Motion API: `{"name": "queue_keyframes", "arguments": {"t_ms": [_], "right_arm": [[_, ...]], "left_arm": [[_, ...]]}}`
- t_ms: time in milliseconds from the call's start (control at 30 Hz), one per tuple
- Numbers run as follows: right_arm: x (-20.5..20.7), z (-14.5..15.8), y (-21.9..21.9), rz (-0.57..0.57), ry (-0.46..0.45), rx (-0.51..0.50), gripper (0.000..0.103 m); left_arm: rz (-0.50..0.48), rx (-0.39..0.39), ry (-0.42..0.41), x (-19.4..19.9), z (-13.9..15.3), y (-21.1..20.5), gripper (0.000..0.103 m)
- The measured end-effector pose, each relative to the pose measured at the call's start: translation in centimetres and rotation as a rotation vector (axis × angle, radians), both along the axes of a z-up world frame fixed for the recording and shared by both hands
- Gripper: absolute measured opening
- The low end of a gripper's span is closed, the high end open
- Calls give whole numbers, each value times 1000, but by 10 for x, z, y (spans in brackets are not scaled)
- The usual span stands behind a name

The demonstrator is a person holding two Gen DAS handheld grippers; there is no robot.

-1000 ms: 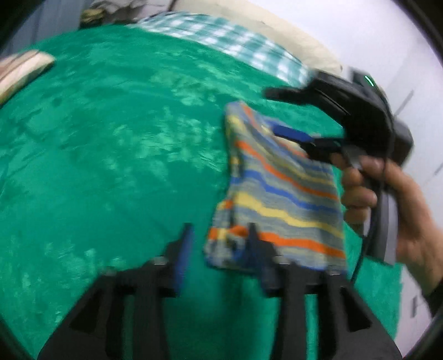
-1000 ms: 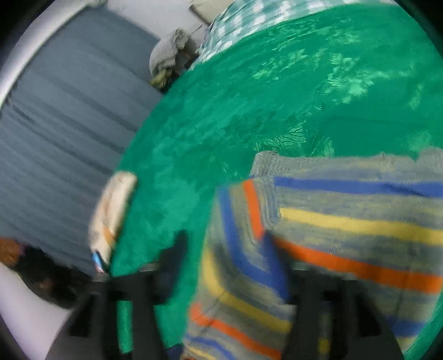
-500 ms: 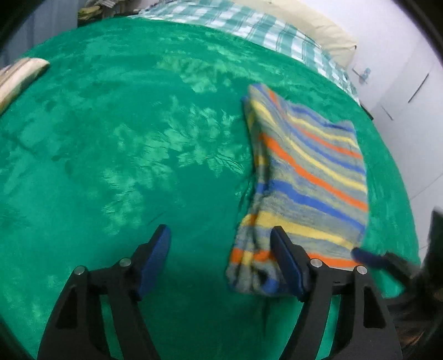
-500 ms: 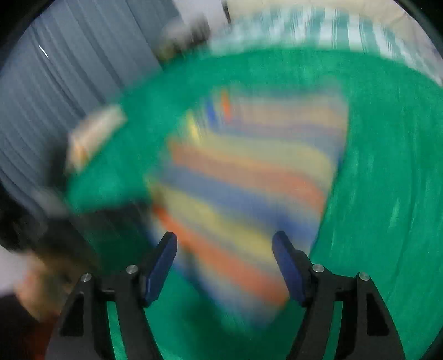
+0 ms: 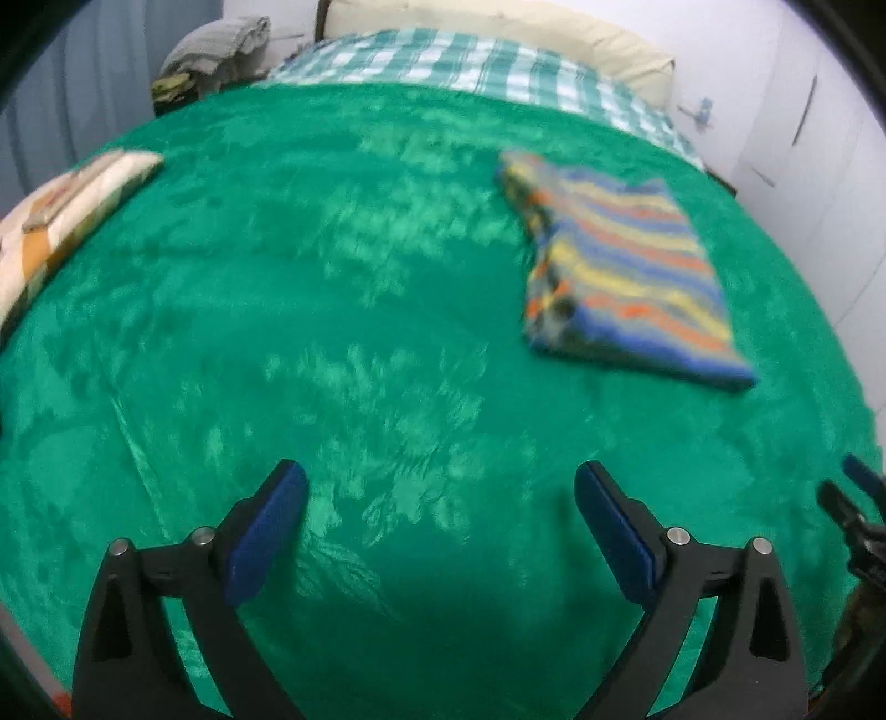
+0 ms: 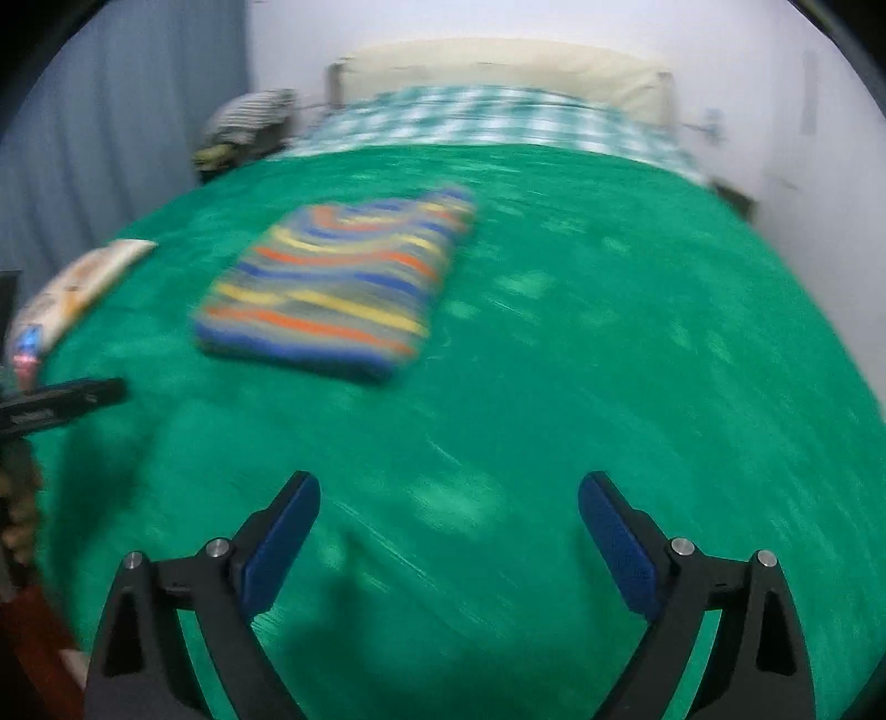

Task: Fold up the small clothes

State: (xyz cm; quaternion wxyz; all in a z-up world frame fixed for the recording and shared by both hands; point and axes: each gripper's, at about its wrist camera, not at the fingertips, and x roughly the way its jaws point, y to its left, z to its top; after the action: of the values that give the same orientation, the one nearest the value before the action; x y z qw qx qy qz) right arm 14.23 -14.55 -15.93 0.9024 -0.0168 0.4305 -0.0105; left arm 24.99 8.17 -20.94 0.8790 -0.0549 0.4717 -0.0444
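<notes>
A green blanket is spread over most of the bed, with a checked sheet and a pale pillow seen at its far end. A cream folded item is laid at the blanket's left edge, well apart from everything else. The striped garment is found lying folded into a compact rectangle on the blanket, toward the right in the left wrist view and toward the left in the right wrist view; nothing is touching it.

The left gripper is held released, its blue pads spread wide above bare blanket, and nothing is gripped. The right gripper is likewise held released and empty, well short of the garment.

The fold is judged to be finished or nearly so. If the step in hand is a check of the result, it is best done by looking at whether the edges are aligned and the layers lie flat; any loose corner should be pinched lightly at the edge and laid down, not dragged, since the plush blanket may be pulled along with it. Motion blur is noted in the right wrist view, so fine creases cannot be judged.
</notes>
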Motion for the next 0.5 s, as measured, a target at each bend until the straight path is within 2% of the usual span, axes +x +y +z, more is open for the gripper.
{"name": "queue_keyframes", "arguments": {"t_ms": [67,133,500], "right_arm": [[-8,-18,-13,-63,19,-20,95],[-9,-37,-20,-110,69,-11,103],[-5,-47,-23,-109,56,5,103]], "left_arm": [[-32,58,26,-4,-14,-10,103],[-51,109,5,-6,-18,-18,103],[-51,107,-8,-6,-25,-19,102]]}}
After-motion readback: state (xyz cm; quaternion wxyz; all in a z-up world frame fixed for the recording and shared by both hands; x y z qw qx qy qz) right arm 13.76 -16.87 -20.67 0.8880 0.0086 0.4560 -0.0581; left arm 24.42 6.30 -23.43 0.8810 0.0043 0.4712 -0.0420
